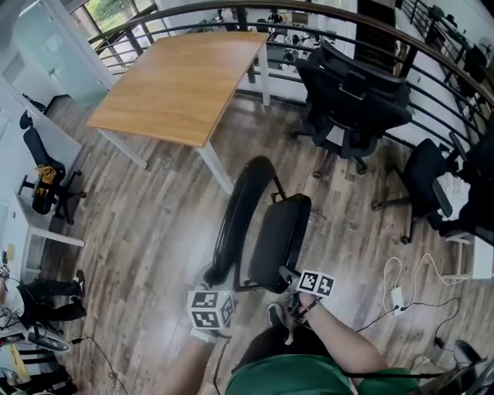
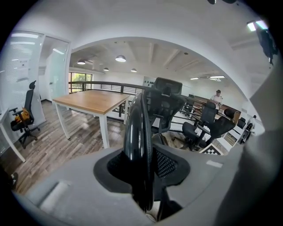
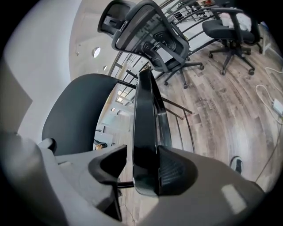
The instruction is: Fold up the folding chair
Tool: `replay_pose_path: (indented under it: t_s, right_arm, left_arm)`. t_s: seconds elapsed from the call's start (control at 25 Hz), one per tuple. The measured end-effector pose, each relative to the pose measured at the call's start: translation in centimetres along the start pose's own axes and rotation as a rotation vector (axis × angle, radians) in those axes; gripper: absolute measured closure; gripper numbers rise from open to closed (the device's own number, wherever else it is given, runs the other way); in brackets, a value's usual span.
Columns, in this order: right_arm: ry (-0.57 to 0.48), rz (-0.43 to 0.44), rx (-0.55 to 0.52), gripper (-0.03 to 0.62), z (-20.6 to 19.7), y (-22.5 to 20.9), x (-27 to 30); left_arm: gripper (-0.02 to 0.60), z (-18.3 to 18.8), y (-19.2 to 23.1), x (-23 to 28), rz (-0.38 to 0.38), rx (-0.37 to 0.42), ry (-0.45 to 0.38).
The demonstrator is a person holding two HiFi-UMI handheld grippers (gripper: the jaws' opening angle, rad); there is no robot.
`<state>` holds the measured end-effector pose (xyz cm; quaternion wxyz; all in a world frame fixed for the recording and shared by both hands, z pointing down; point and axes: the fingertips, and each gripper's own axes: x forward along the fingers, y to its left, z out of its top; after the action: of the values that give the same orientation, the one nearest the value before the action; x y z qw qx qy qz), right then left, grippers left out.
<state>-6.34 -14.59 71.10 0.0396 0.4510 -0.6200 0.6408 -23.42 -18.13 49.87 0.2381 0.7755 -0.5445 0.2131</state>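
Observation:
A black folding chair stands on the wood floor in the head view, its curved backrest (image 1: 239,208) to the left of its tilted-up seat (image 1: 279,231). My left gripper (image 1: 214,276) grips the backrest's near rim. In the left gripper view the glossy rim (image 2: 139,132) runs upright between the pads of that gripper (image 2: 140,176), which is shut on it. My right gripper (image 1: 288,274) holds the seat's near edge. In the right gripper view the seat (image 3: 145,132) stands edge-on in that gripper (image 3: 143,170), the right pad (image 3: 173,172) flat against it. The backrest (image 3: 75,110) is at left.
A wooden table (image 1: 181,85) stands beyond the chair at upper left. Black office chairs (image 1: 355,108) (image 1: 428,177) stand by the curved railing (image 1: 324,19) at right. Cables and a power strip (image 1: 397,297) lie on the floor at right. Another office chair (image 1: 46,185) stands far left.

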Motion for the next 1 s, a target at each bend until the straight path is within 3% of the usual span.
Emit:
replay_pose_path:
  t_s: [0.64, 1.0]
  right_arm:
    - [0.122, 0.07, -0.05, 0.378, -1.0, 6.2, 2.2]
    - [0.122, 0.052, -0.066, 0.365, -2.0, 8.6, 3.9]
  left_arm:
    - [0.456, 1.1, -3.1, -0.9, 0.095, 0.078, 0.001]
    - [0.459, 1.0, -3.3, -1.4, 0.06, 0.093, -0.021]
